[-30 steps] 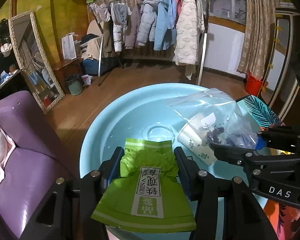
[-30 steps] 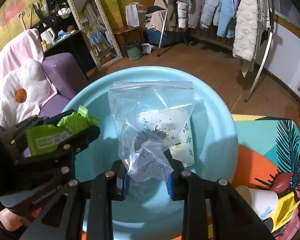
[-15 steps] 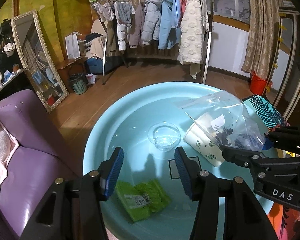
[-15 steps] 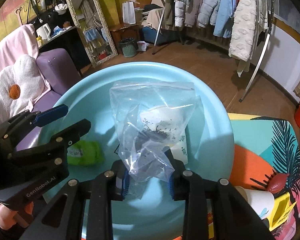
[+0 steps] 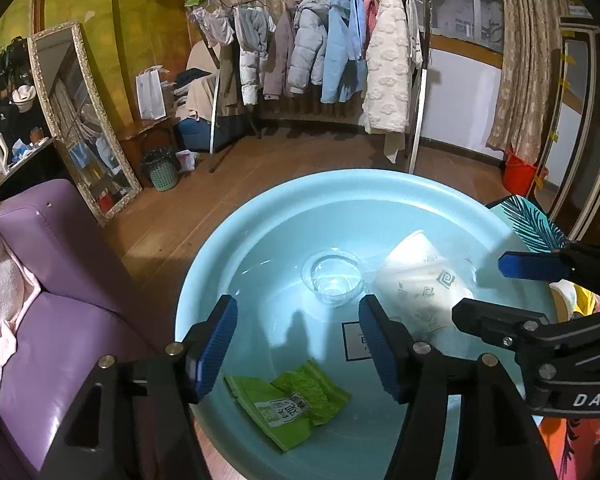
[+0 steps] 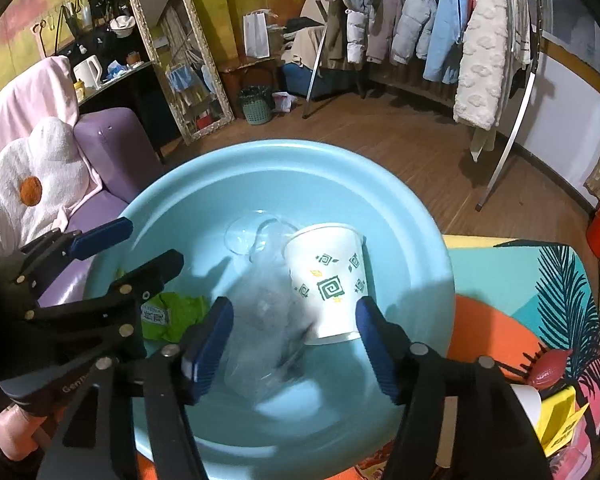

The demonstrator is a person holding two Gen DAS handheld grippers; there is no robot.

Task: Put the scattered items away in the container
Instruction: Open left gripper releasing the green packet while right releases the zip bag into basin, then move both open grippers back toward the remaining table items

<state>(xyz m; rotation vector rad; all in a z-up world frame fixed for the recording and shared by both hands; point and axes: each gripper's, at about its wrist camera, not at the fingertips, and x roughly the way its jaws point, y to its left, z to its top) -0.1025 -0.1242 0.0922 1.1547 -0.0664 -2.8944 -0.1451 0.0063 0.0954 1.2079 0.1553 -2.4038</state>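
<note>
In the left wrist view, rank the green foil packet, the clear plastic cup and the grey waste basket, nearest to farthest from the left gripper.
1. Green foil packet, on the basin floor just below the left gripper.
2. Clear plastic cup, at the basin's centre.
3. Grey waste basket, on the floor beside the mirror.

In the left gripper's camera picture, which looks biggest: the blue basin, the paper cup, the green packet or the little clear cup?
1. Blue basin, by far.
2 and 3. Paper cup and green packet look about alike; the packet is nearer the camera, so I won't rank them.
4. Clear cup.
</note>
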